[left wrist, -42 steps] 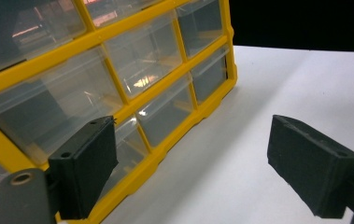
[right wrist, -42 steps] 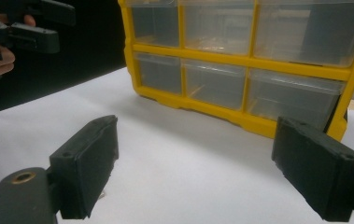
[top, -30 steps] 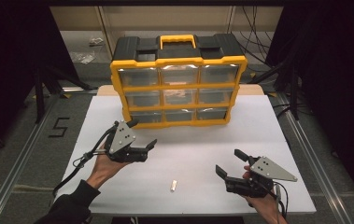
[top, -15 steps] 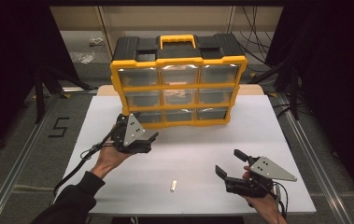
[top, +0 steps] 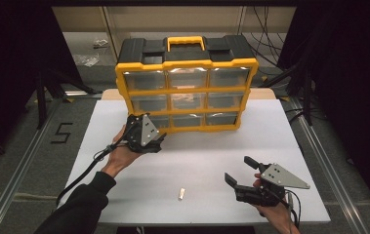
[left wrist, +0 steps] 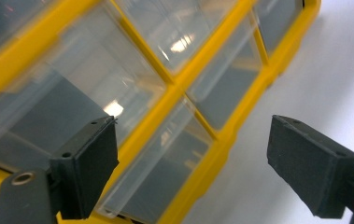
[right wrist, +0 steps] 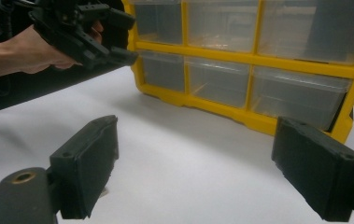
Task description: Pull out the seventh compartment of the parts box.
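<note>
High view, read left to right. One left gripper point(top: 157, 139) sits at about 9 o'clock from the desk centre, held in one hand point(top: 121, 155) whose dark sleeve point(top: 77, 207) enters from the lower edge. Its fingers point at the lower-left corner of the yellow drawer cabinet point(top: 187, 83); they are close to the bottom-left drawer point(top: 159, 120), though contact cannot be judged from here. In the left gripper view the two black fingers point(left wrist: 88, 163) stand wide apart with nothing between them; the clear drawer fronts lie just beyond.

Cabinet count: one unit, black top, one yellow carry handle point(top: 186, 43), nine clear drawers in three rows of three. It stands upright at 12 o'clock on the white desk point(top: 270, 126).

One small pale part point(top: 181, 194) lies alone on the desk at about 6 o'clock, well apart from both grippers and the cabinet. Too small to identify further.

One right gripper point(top: 243, 171) is at roughly 4 o'clock, near the front edge, grey three-cornered plate on top. Right gripper view: two fingers point(right wrist: 88, 163) spread wide, holding nothing, bare desk surface between them, cabinet ahead, left gripper farther off at upper left.
</note>
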The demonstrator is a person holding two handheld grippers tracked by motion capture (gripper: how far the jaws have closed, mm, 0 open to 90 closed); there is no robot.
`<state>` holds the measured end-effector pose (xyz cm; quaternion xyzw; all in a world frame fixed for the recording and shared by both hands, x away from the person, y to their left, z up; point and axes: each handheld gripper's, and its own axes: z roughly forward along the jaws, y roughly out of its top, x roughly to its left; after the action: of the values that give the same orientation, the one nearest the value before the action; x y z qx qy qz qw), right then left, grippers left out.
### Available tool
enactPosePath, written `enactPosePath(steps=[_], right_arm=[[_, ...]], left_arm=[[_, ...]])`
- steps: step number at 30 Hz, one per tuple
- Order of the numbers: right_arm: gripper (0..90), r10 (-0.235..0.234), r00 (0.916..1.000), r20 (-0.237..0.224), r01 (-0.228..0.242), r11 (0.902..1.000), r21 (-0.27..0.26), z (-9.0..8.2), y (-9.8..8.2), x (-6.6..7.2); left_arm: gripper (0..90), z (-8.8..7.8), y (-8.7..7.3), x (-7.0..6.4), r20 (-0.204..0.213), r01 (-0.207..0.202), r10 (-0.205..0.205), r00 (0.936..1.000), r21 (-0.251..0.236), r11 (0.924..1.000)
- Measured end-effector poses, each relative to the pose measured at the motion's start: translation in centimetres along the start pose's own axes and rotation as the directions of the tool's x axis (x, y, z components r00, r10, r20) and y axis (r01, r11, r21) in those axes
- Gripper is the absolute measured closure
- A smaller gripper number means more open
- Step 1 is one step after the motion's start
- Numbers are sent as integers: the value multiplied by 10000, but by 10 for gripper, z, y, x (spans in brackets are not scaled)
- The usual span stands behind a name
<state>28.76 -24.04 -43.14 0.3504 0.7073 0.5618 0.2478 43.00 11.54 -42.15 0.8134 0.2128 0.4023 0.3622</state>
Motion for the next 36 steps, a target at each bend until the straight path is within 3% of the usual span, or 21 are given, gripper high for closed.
enactPosePath(steps=[2,5,9,12,16,18,19,20,24,28,32,33,34,36], right_arm=[[157,40,10000,-12,-40,10000,8,0,0,0],[157,57,10000,-23,-57,10000,21,0,0,0],[158,71,10000,-28,-71,10000,24,0,0,0],[157,72,10000,-46,-72,10000,19,0,0,0],[158,92,9999,-62,-92,10000,10,0,0,0],[158,104,9999,-63,-104,9999,28,0,0,0],[158,90,9999,-59,-90,10000,27,0,0,0],[158,90,9999,-59,-90,10000,27,0,0,0],[158,97,9999,-81,-97,10000,11,0,0,0],[158,89,9999,-116,-89,10000,31,1,0,0],[158,89,9999,-108,-88,10000,40,1,0,0],[159,95,9999,-106,-95,9999,46,1,0,0],[159,93,9999,-106,-92,9999,48,1,0,0],[159,98,9999,-114,-97,9999,50,1,0,0]], left_arm=[[156,9,-1,1,-202,-372,380,9991,358,9987],[157,14,0,0,-183,-481,489,9986,450,9978],[158,24,2,-3,-347,-1070,1098,9933,747,9914],[160,31,0,-2,-429,-1108,1148,9925,877,9900],[160,37,-4,-2,-794,-1711,1817,9801,1244,9774],[161,40,-6,-2,-878,-1759,1878,9783,1278,9761],[162,42,-7,-4,-1022,-2053,2201,9701,1379,9689],[162,42,-7,-4,-1022,-2053,2201,9701,1379,9689],[162,45,-9,-4,-1257,-2398,2610,9571,1616,9573],[164,46,-9,-4,-1538,-2461,2695,9506,1553,9567],[169,49,-11,-4,-1778,-2660,2959,9385,1739,9482],[169,50,-12,-5,-1778,-2651,2950,9388,1739,9484],[169,52,-13,-6,-1883,-2809,3147,9303,1855,9416],[175,52,-14,-7,-1994,-3014,3395,9192,1984,9326]])
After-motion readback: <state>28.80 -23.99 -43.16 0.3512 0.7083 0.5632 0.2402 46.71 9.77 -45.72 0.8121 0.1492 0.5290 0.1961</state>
